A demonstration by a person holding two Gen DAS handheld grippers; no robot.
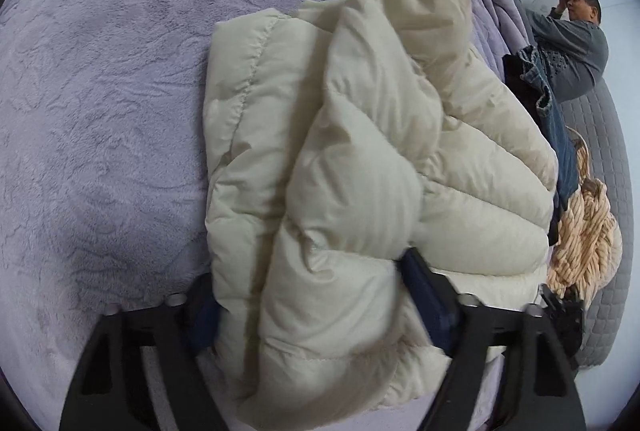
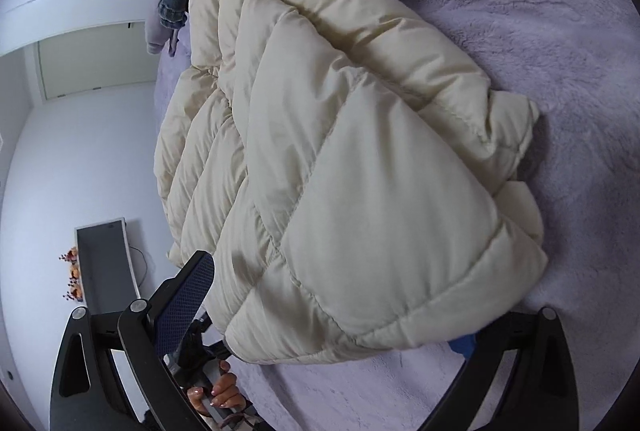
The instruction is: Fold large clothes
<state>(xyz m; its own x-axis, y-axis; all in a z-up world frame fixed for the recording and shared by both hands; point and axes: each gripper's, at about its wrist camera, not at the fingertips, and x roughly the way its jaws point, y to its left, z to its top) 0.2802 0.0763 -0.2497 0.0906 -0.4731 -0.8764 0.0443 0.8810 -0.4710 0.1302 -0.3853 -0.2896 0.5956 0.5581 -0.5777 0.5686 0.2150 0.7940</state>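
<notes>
Left fingers (image 1: pixel 424 295) clamp cream puffer jacket (image 1: pixel 360 159); right fingers (image 2: pixel 188 295) straddle it, grip unclear; long axis runs away.

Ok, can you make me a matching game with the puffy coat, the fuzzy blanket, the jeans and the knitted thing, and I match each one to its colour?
Things:
1. puffy coat
2. fuzzy blanket
3. jeans
4. knitted thing

Colours:
A. blue
B. lilac
C. peach and cream
D. cream

Pairs: 1-D, 2-B, 3-A, 4-C
</notes>
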